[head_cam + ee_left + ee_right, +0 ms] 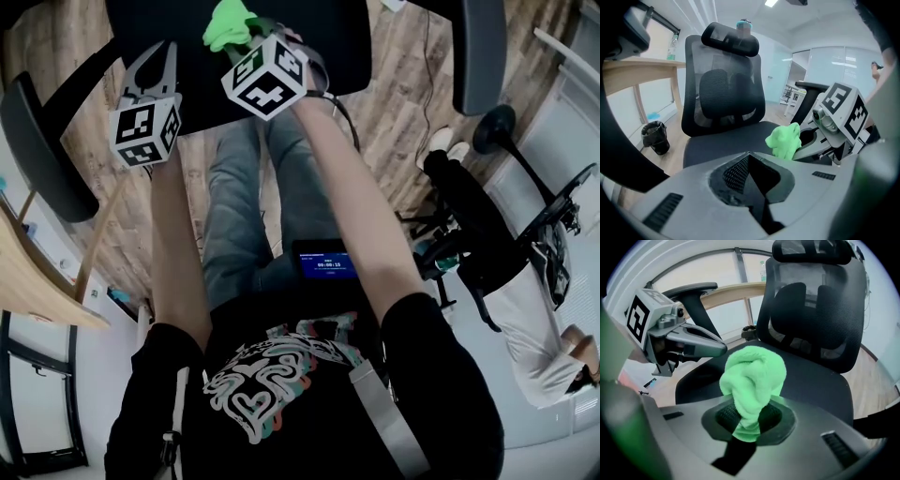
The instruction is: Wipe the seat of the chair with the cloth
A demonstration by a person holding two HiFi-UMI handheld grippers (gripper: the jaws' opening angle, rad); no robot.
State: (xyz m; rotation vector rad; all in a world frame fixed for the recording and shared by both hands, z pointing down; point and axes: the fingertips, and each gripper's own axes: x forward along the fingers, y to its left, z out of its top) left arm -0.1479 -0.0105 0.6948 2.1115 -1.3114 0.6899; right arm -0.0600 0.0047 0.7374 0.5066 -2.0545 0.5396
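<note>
Right hand-held gripper (747, 417): my jaws are clamped on the bunched green cloth (752, 373), held over the black chair seat (820, 380). Left hand-held gripper (749, 155): just beside it, jaws together, nothing between them.

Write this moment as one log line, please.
right gripper: shut on green cloth | left gripper: shut, empty | green cloth: over chair seat, contact unclear
</note>
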